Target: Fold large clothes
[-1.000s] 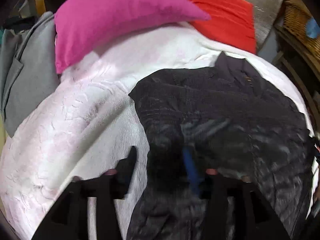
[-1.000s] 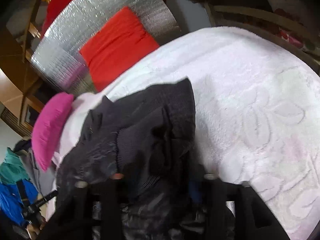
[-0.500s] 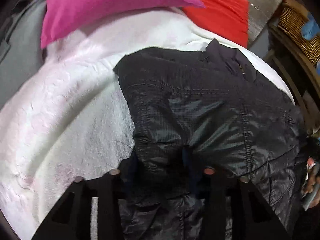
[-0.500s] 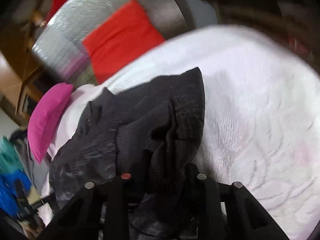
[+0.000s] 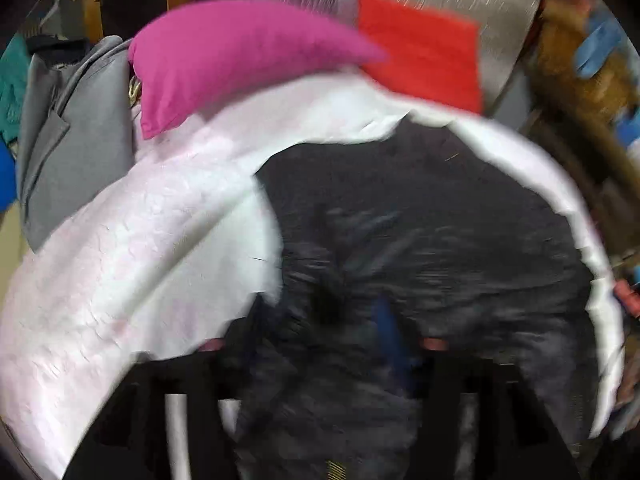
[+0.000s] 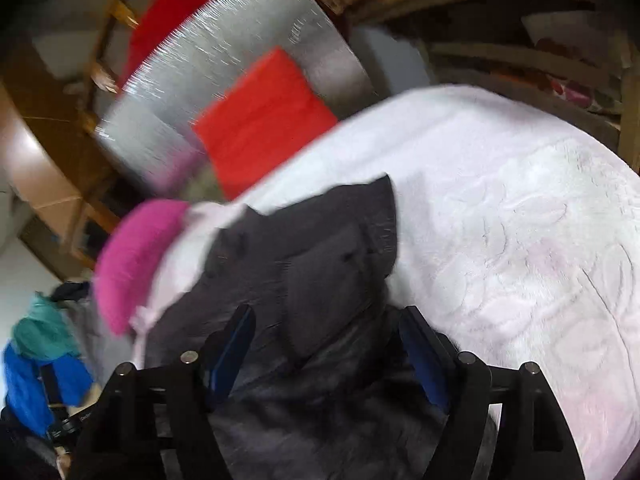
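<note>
A dark quilted jacket (image 5: 440, 220) lies spread on the white blanket (image 5: 140, 260) of a bed. My left gripper (image 5: 320, 332) hovers over its near left edge; its jaws are opening, with jacket cloth below and between the fingers but not pinched. The left wrist view is blurred by motion. In the right wrist view the jacket (image 6: 320, 248) shows a folded-over sleeve on top. My right gripper (image 6: 328, 344) stands over the jacket's near part, its jaws opening wide; the blue pads (image 6: 420, 356) are clear of the cloth.
A pink pillow (image 5: 240, 52) and a red cushion (image 5: 424, 52) lie at the head of the bed before a silver foil sheet (image 6: 224, 48). A grey garment (image 5: 72, 140) hangs at the left. Blue and teal clothes (image 6: 36, 360) lie beside the bed. The blanket (image 6: 520, 220) stretches bare to the right.
Half a second ago both grippers were narrowed on jacket cloth; now both stand wide and have drawn back and up. The jacket stays lying on the bed.
</note>
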### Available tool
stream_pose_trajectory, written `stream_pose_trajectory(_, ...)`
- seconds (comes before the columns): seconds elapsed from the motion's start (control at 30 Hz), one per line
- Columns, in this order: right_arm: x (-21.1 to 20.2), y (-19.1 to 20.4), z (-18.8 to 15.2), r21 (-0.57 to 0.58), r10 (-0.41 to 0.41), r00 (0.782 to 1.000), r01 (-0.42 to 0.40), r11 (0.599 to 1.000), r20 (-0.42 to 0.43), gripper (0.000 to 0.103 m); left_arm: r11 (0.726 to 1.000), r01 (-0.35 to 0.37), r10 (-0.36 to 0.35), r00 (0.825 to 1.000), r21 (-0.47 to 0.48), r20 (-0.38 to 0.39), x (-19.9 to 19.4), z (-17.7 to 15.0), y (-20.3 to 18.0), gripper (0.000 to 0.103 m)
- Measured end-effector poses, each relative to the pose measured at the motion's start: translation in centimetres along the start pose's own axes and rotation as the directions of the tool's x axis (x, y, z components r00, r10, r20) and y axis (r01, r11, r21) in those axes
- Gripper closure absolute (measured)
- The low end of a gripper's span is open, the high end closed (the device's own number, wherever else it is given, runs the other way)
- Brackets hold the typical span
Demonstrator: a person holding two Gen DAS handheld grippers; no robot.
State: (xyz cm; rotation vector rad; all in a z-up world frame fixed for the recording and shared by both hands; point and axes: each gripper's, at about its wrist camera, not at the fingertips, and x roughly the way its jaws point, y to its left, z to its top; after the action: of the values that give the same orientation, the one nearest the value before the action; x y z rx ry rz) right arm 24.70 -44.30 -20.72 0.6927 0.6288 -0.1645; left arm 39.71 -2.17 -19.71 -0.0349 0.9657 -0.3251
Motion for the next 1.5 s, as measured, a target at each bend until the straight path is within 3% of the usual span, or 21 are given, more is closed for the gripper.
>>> stream_pose_trajectory(0.1,-1.2,0.3,-2.3,0.107,0.196,0.98,-0.192,0.976,-0.03,0.025,0.979,0.173,-0.176,0.984,-0.105,-0.026,-0.1,-1.8,-0.9,0.025)
stream_pose_trajectory(0.17,0.4,0.5,-3.6,0.194,0.279,0.957,-0.259,0.946,-0.085,0.025,0.954,0.237,-0.251,0.966,-0.186,-0.058,1.6,-2.5,-1.3,0.025)
stream_pose_trajectory(0.23,3.1,1.0,-5.2,0.281,0.333,0.933,-0.287,0.916,-0.133,0.025,0.928,0.242,-0.282,0.953,-0.283,-0.111,3.8,-2.8,-1.5,0.025)
stream_pose_trajectory(0.3,5.5,1.3,-6.3,0.352,0.35,0.922,-0.276,0.894,-0.167,0.025,0.887,0.258,-0.321,0.941,-0.382,-0.111,6.0,-3.1,-1.2,0.025)
stream_pose_trajectory(0.37,7.2,1.1,-7.0,0.405,0.349,0.921,-0.256,0.878,-0.174,0.025,0.874,0.242,-0.308,0.946,-0.421,-0.096,7.2,-2.8,-1.1,0.025)
stream_pose_trajectory(0.43,8.9,0.7,-7.3,0.459,0.335,0.93,-0.235,0.857,-0.15,0.029,0.866,0.216,-0.291,0.951,-0.45,-0.103,8.4,-2.5,-0.7,0.025)
stream_pose_trajectory(0.57,10.6,0.6,-6.2,0.48,0.29,0.95,-0.203,0.854,-0.115,0.032,0.806,0.221,-0.312,0.947,-0.548,-0.076,10.8,-2.0,0.5,0.025)
stream_pose_trajectory(0.6,10.9,0.7,-5.9,0.478,0.274,0.955,-0.19,0.858,-0.112,0.04,0.793,0.23,-0.318,0.946,-0.565,-0.061,11.1,-1.8,0.6,0.025)
stream_pose_trajectory(0.63,11.2,0.6,-5.6,0.477,0.25,0.961,-0.167,0.863,-0.117,0.057,0.785,0.236,-0.319,0.947,-0.573,-0.046,11.2,-1.7,0.7,0.025)
stream_pose_trajectory(0.7,11.9,0.2,-5.2,0.485,0.227,0.965,-0.137,0.864,-0.132,0.073,0.771,0.246,-0.315,0.949,-0.587,-0.015,11.4,-1.5,0.8,0.026)
stream_pose_trajectory(0.8,12.2,0.4,-4.9,0.495,0.225,0.968,-0.142,0.857,-0.111,0.083,0.782,0.217,-0.262,0.965,-0.584,0.007,10.9,-0.4,1.2,0.053)
stream_pose_trajectory(0.87,10.9,1.4,-4.5,0.426,0.213,0.974,-0.162,0.89,-0.074,0.085,0.791,0.228,-0.259,0.965,-0.567,0.026,10.8,0.3,1.4,0.071)
stream_pose_trajectory(0.97,8.5,3.7,-3.8,0.291,0.193,0.981,-0.181,0.939,-0.013,0.085,0.817,0.225,-0.236,0.971,-0.531,0.047,10.1,0.5,1.3,0.074)
stream_pose_trajectory(1.07,8.7,3.7,-4.9,0.266,0.167,0.984,-0.146,0.953,-0.056,0.085,0.859,0.136,-0.164,0.986,-0.494,-0.013,11.3,-0.2,1.4,0.074)
stream_pose_trajectory(1.13,10.2,2.4,-6.0,0.287,0.127,0.984,-0.087,0.954,-0.124,0.086,0.862,0.127,-0.167,0.985,-0.49,-0.037,12.5,-0.4,1.3,0.074)
stream_pose_trajectory(1.23,10.1,1.5,-6.3,0.339,0.19,0.972,-0.133,0.931,-0.139,0.082,0.885,0.111,-0.153,0.986,-0.452,-0.057,12.0,0.2,1.0,0.074)
stream_pose_trajectory(1.33,8.6,1.9,-5.6,0.319,0.201,0.971,-0.152,0.936,-0.129,0.078,0.875,0.12,-0.176,0.981,-0.468,-0.077,11.7,0.8,0.8,0.07)
stream_pose_trajectory(1.37,8.1,1.8,-5.6,0.314,0.204,0.971,-0.155,0.937,-0.128,0.076,0.87,0.126,-0.186,0.979,-0.476,-0.082,11.4,0.7,0.8,0.059)
stream_pose_trajectory(1.43,7.0,1.2,-5.6,0.329,0.223,0.967,-0.172,0.928,-0.124,0.061,0.861,0.137,-0.205,0.975,-0.489,-0.088,10.7,0.2,1.0,0.037)
stream_pose_trajectory(1.47,6.5,0.6,-5.7,0.344,0.224,0.967,-0.172,0.923,-0.118,0.053,0.851,0.156,-0.222,0.972,-0.501,-0.075,10.3,-0.1,1.1,0.034)
stream_pose_trajectory(1.5,5.9,-0.2,-5.7,0.368,0.221,0.97,-0.17,0.914,-0.101,0.035,0.842,0.168,-0.233,0.97,-0.513,-0.064,9.9,-0.5,1.4,0.034)
